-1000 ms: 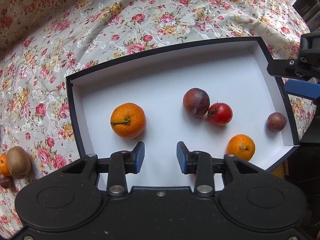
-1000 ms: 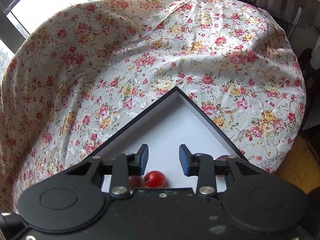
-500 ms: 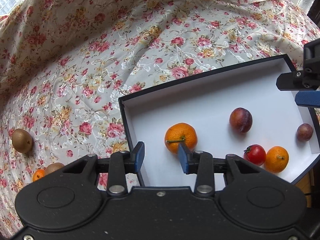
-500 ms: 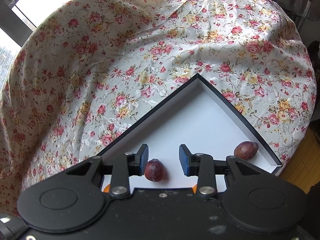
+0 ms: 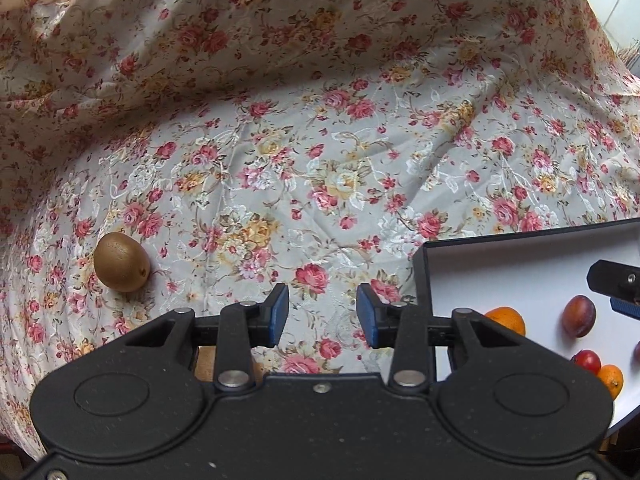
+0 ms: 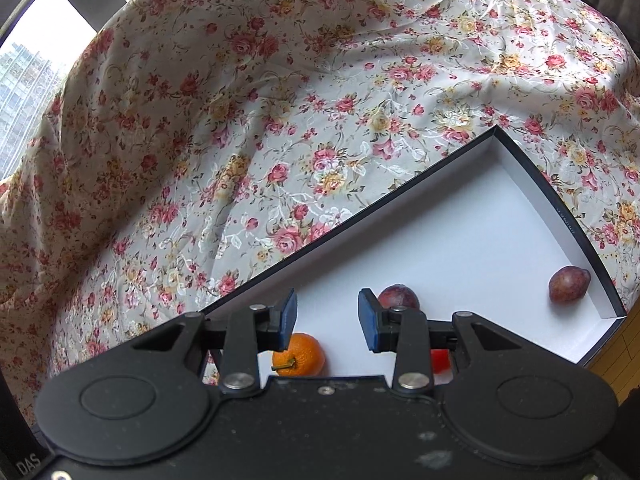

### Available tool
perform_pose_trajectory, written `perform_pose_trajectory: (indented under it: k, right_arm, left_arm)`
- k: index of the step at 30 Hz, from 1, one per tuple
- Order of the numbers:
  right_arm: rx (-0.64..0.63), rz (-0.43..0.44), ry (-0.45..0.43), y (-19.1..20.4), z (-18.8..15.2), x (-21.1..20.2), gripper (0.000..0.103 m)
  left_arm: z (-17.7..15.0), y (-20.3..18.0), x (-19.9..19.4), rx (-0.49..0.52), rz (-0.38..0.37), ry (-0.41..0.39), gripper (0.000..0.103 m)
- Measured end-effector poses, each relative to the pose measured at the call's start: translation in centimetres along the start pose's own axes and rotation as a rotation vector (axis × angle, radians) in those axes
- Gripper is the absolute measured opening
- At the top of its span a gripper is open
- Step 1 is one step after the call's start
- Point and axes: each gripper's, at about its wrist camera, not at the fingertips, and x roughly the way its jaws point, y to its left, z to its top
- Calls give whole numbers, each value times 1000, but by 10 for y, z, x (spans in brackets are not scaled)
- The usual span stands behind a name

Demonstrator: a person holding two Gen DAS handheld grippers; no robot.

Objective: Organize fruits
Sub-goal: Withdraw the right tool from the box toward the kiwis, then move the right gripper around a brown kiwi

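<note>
The left gripper [image 5: 322, 315] fingers stand apart over bare floral cloth [image 5: 320, 140], nothing between them; only this view shows the kiwi [image 5: 121, 262], far to their left. The right gripper [image 6: 327, 319] fingers, also apart and empty, hang over the box [image 6: 532, 184], an orange [image 6: 299, 355] just below their left pad.

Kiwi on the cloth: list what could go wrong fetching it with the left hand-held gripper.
1. The kiwi is round and lies on rumpled floral cloth; a nudge may roll it.
2. The left hand-held gripper stands only narrowly open, perhaps too little for the kiwi.
3. The box wall stands in the return path.
</note>
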Motion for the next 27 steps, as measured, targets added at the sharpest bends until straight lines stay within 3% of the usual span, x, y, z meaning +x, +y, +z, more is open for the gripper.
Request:
perform_pose_trajectory:
  k: [6, 14, 27]
  right_arm:
    - [-60, 33, 33, 46, -16, 13, 37]
    - [-164, 60, 80, 106, -38, 33, 37]
    - [-307, 71, 143, 178, -82, 56, 37]
  left_arm:
    - [6, 45, 6, -94, 31, 14, 48]
    - [5, 94, 12, -146, 60, 25, 48]
    - [-6, 180, 25, -289, 122, 51, 48]
